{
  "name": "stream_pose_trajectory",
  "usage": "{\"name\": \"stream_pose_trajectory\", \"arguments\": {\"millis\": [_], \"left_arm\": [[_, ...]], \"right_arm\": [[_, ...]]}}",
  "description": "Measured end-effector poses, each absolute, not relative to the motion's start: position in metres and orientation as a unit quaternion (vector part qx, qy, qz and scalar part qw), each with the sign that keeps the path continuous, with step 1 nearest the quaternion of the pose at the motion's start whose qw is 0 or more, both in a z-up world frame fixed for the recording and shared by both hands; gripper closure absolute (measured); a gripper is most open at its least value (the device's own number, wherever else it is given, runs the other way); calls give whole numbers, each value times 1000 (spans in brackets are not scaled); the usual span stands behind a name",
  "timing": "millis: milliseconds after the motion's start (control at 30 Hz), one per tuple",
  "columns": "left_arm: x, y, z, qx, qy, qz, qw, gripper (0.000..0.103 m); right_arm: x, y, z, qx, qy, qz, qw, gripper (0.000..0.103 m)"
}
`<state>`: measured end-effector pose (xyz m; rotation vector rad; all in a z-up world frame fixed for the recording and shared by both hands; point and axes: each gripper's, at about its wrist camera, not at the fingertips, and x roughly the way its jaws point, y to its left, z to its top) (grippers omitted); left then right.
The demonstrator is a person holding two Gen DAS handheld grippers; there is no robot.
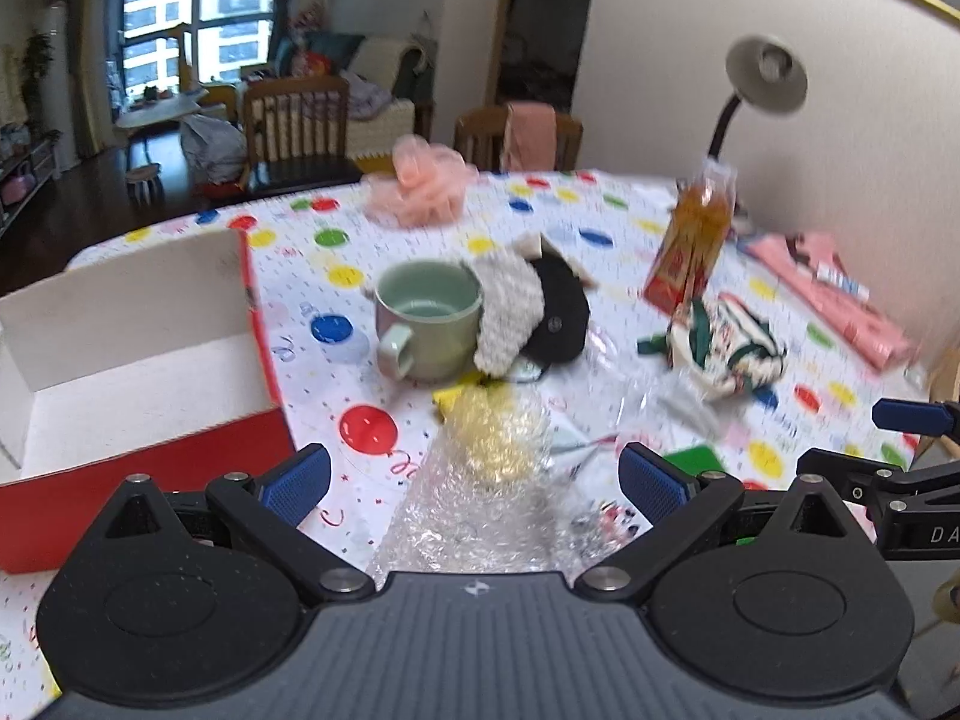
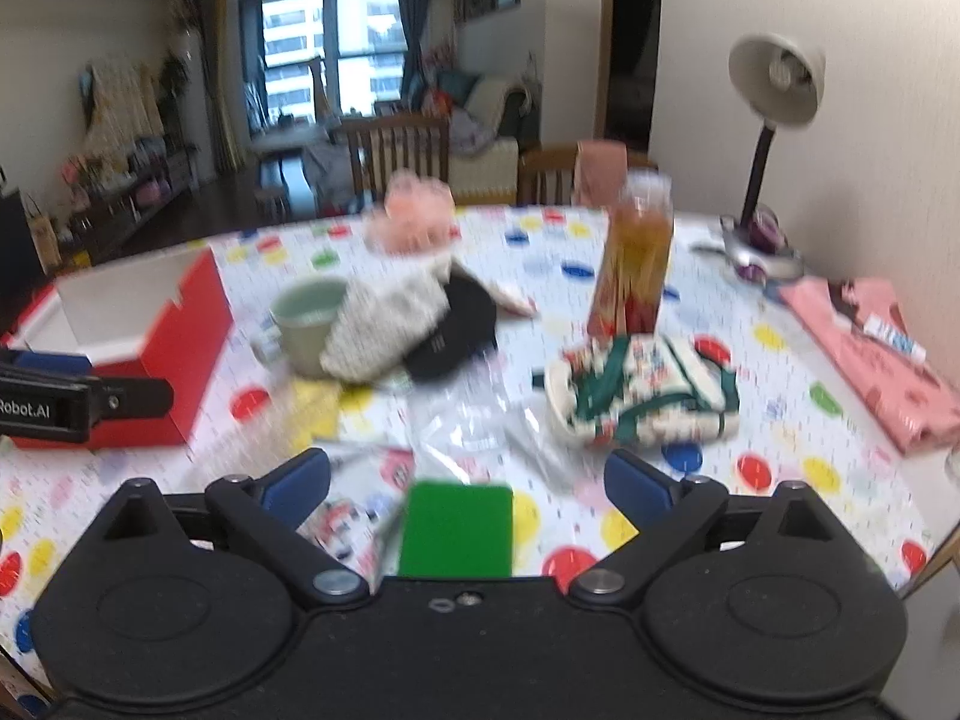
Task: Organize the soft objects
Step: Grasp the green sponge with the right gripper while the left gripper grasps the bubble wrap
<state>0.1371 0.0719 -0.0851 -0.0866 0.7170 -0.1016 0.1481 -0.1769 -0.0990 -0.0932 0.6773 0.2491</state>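
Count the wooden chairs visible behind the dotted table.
2: one slat-backed chair at the far left edge of the table, another chair further right with a pink cloth draped over its back. More may be hidden.

Glossy ceramic mug [image 1: 429,318], crinkly clear bubble wrap [image 1: 480,480], fuzzy knit hat [image 1: 510,315]

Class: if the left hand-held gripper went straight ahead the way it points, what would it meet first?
Probably the bubble wrap lying between its open fingers; the mug stands farther on. Depth is unclear.
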Motion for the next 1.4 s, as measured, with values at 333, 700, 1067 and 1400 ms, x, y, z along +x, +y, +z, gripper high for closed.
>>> {"name": "stream_pose_trajectory", "arguments": {"millis": [333, 700, 1067, 1400], "left_arm": [[174, 61, -143, 11, 417, -93, 904, 0], [191, 74, -183, -13, 466, -93, 880, 0], [197, 71, -196, -22, 483, -96, 870, 1], [194, 67, -190, -14, 479, -99, 872, 59]], "right_arm": [[174, -175, -148, -51, 402, 113, 907, 13], [196, -167, -182, -67, 451, 131, 881, 19], [197, -154, -193, -101, 457, 144, 872, 23], [197, -159, -194, -89, 462, 146, 870, 34]]}}
